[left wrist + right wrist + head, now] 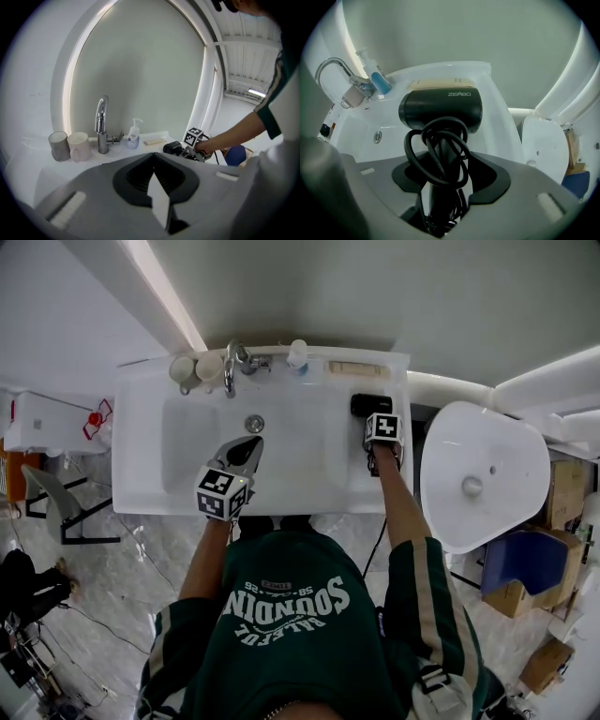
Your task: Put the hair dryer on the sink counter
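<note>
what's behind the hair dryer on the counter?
A flat beige bar lies along the counter's back edge, right behind the hair dryer. The counter strip between them is hidden by the dryer's body.

The person is wearing a dark green shirt (300, 652) with short sleeves, and white lettering (286, 604) is curving across its front. Cream stripes (424, 601) are running down the right sleeve (442, 620), and the same stripes are showing on the left sleeve (173, 652). The left gripper (249, 444) is showing a smooth grey plastic shell with a dark recess around its jaws, and the right gripper (374, 416) is looking the same in its own view. Each gripper is carrying a cube (223, 493) whose white faces are bearing black square markers.
</note>
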### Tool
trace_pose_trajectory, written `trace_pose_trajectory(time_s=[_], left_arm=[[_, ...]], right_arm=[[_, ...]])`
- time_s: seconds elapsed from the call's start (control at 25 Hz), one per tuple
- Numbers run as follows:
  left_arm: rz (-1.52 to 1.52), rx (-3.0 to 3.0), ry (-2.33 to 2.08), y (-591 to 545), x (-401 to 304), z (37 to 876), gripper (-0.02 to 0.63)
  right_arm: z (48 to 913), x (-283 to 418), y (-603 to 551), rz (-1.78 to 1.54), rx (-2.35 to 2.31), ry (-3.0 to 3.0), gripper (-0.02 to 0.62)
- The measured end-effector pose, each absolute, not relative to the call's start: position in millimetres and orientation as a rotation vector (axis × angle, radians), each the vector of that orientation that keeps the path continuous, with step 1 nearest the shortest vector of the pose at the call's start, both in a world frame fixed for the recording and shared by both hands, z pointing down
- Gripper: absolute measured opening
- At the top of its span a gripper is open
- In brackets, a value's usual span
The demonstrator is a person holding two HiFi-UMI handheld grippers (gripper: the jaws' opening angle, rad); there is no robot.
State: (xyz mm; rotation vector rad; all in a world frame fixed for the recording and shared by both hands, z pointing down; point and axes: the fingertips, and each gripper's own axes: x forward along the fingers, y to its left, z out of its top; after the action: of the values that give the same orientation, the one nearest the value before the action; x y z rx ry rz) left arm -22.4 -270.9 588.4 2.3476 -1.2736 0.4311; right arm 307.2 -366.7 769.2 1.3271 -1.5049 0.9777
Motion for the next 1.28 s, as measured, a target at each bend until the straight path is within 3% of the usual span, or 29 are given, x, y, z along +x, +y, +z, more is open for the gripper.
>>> trace_pose_trajectory(time_s=[0.56, 0.6, 0.8, 1.28], left_arm=[[0.395, 2.385, -1.228, -284.6, -57.9, 582.0, 0.051], [0.395, 2.387, -1.228, -285.5, -60.8, 581.4, 0.051], [0.38, 2.38, -1.251, -289.7, -78.5, 577.0, 0.051], [0.343, 2.394, -1.348, -302.1, -120.1, 551.1, 0.051]], right_arm=[[684.5, 276.7, -366.0, 0.791, 1.535, -1.763, 0.213], [677.8, 271.0, -367.0, 0.779, 1.542, -1.787, 0.202], [646.1, 234.9, -373.8, 0.676, 1.552, -1.924, 0.003], [555.5, 114.6, -377.2, 0.491, 1.446, -2.375, 0.003]])
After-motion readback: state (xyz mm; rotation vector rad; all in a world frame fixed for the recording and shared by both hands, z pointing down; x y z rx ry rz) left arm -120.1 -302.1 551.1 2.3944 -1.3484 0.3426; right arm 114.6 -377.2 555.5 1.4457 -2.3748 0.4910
